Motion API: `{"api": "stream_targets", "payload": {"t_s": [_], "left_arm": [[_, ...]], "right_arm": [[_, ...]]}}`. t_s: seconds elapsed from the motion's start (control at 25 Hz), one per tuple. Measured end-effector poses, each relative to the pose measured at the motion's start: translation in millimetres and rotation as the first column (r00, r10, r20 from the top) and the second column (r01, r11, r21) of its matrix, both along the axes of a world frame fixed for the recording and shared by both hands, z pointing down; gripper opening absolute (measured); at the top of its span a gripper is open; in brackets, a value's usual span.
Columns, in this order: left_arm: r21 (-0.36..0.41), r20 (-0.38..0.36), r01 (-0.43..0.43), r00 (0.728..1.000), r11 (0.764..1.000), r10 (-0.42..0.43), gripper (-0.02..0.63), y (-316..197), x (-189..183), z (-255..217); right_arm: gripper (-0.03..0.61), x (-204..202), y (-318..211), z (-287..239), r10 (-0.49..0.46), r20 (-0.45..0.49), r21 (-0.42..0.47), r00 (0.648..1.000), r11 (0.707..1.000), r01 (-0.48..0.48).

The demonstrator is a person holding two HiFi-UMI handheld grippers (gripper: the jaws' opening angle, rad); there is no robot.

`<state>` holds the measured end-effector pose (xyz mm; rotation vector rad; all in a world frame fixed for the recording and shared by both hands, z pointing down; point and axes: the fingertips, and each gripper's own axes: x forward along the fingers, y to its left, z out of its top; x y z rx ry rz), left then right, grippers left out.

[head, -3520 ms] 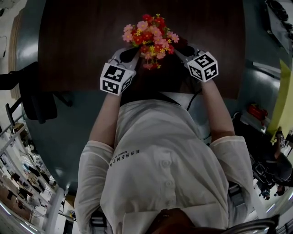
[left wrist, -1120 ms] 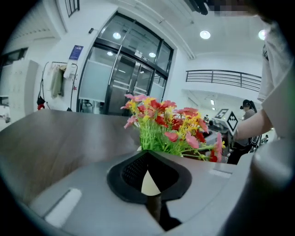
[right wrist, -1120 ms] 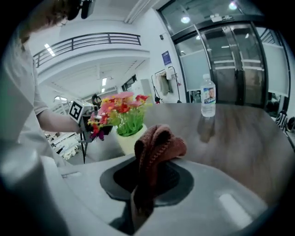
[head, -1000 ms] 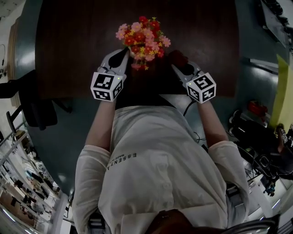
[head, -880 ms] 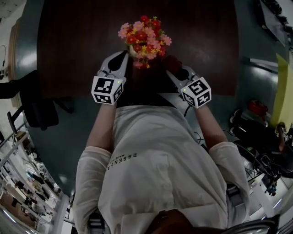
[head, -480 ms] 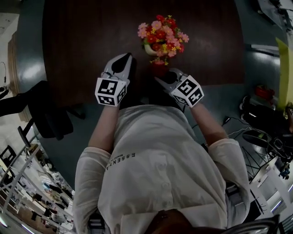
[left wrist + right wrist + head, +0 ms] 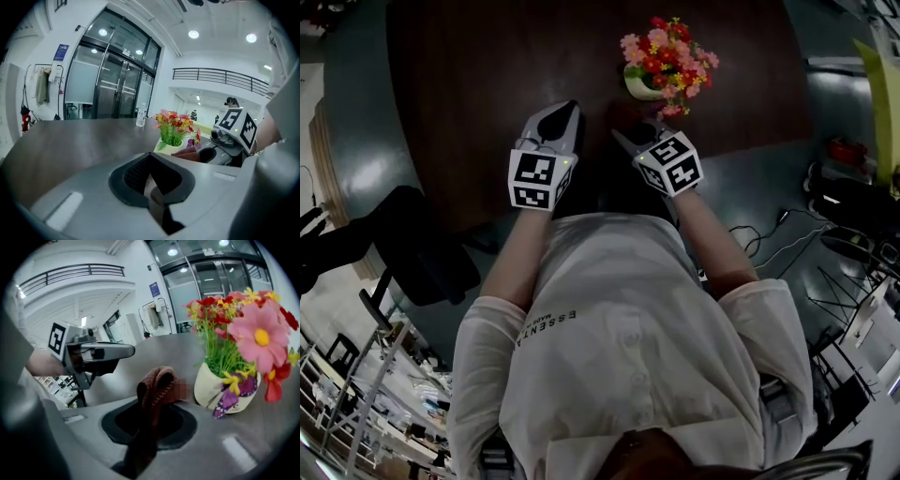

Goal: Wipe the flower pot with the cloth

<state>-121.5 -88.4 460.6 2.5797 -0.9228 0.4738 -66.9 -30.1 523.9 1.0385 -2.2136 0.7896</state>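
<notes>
The flower pot [image 7: 642, 87] stands upright. The right gripper [image 7: 149, 427] pinches the cloth [image 7: 157, 383]. The left gripper [image 7: 152, 185] is closed and empty. Both flanked the pot earlier and now sit left of it.

From above, the flowers [image 7: 667, 52] cover most of the flower pot [image 7: 639, 88], and the brown cloth [image 7: 157, 380] vanishes at its lower end between the jaws of the right gripper [image 7: 148, 425].

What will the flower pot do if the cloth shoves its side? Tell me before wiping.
The flower pot is small, with flowers spreading wider than its base, so it is probably top-heavy and may tip under a high push. It stands unsteadied on the smooth table, so it would likely slide. Its glossy wall looks slippery.
</notes>
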Motion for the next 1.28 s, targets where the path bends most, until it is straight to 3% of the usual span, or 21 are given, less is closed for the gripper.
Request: {"api": "stream_targets", "payload": {"t_s": [0.2, 0.56, 0.92, 1.28], "left_arm": [[0.006, -0.035, -0.025, 0.999, 1.0, 0.025, 0.015, -3, -3, -3], [-0.017, -0.058, -0.066, 0.996, 0.998, 0.065, 0.015, -2, -6, 4], [-0.043, -0.069, -0.134, 0.989, 0.99, 0.131, 0.015, 1, 3, 13], [-0.039, -0.076, -0.184, 0.981, 0.982, 0.181, 0.015, 3, 17, 14]], "right_arm": [[0.052, 0, -39, 6, 0.175, -0.018, 0.017, 0.984, 0.984, -0.175], [0.052, 17, -95, 14, 0.434, 0.019, 0.017, 0.901, 0.9, -0.435], [0.052, 38, -67, 20, 0.58, 0.117, -0.061, 0.806, 0.815, -0.577], [0.052, 62, -19, 21, 0.602, 0.106, -0.067, 0.791, 0.798, -0.599]]}}
